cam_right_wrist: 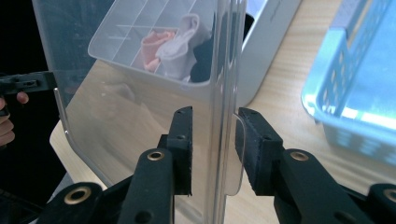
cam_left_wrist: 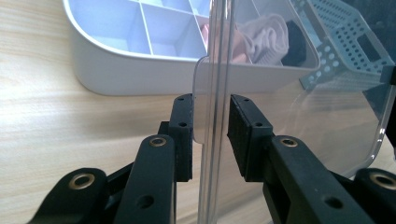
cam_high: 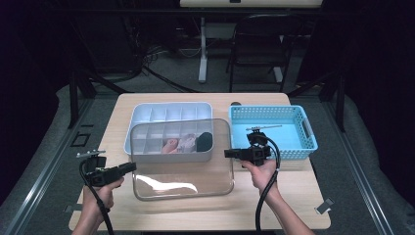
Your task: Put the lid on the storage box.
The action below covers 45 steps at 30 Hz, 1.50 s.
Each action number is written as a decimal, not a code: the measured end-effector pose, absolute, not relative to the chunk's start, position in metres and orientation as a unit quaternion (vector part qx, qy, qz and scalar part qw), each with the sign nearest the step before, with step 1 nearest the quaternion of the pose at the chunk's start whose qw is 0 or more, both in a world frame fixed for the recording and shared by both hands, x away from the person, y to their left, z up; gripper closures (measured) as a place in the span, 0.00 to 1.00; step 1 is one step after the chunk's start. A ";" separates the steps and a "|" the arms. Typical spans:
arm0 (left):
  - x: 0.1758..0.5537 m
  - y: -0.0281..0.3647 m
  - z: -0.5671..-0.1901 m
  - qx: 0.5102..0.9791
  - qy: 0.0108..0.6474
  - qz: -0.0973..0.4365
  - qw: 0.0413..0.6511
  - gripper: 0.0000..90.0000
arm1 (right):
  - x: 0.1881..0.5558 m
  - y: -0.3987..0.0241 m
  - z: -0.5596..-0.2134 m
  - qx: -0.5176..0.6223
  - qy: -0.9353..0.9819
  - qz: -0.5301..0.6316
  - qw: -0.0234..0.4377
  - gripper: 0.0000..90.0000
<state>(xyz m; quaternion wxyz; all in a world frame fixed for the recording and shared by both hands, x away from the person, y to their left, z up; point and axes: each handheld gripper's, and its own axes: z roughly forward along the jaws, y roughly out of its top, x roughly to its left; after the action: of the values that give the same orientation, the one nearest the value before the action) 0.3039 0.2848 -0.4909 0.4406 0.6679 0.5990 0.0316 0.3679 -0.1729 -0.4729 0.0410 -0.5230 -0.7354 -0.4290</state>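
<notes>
One clear lid between two claws.

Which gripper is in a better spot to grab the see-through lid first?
About even: the left gripper and right gripper each straddle an edge of the clear lid, jaws open. Neither is clearly ahead.

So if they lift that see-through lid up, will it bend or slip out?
The clear lid probably stays fairly stiff: its edge looks straight in both gripper views, with a raised rim. It may flex a little, being wide and thin. It looks smooth and shiny, so it could slip; the left gripper and right gripper straddle opposite edges, which should steady it.
</notes>
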 end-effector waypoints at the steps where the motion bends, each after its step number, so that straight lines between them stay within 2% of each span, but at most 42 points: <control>1: 0.304 0.285 -0.491 0.668 0.599 0.032 0.441 0.80 | 0.370 -0.172 -0.472 -0.523 -0.737 -0.427 0.040 0.74; 31: 0.360 0.305 -0.443 0.669 0.587 0.084 0.448 0.80 | 0.430 -0.147 -0.444 -0.522 -0.727 -0.444 0.043 0.73; 45: 0.395 0.316 -0.434 0.669 0.595 0.086 0.436 0.79 | 0.461 -0.132 -0.434 -0.525 -0.728 -0.439 0.035 0.72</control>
<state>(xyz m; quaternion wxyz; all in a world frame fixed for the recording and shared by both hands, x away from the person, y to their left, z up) 0.3953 0.3158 -0.4335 0.4360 0.6695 0.5952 0.0863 0.4607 -0.1322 -0.4341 0.0352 -0.5252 -0.7280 -0.4393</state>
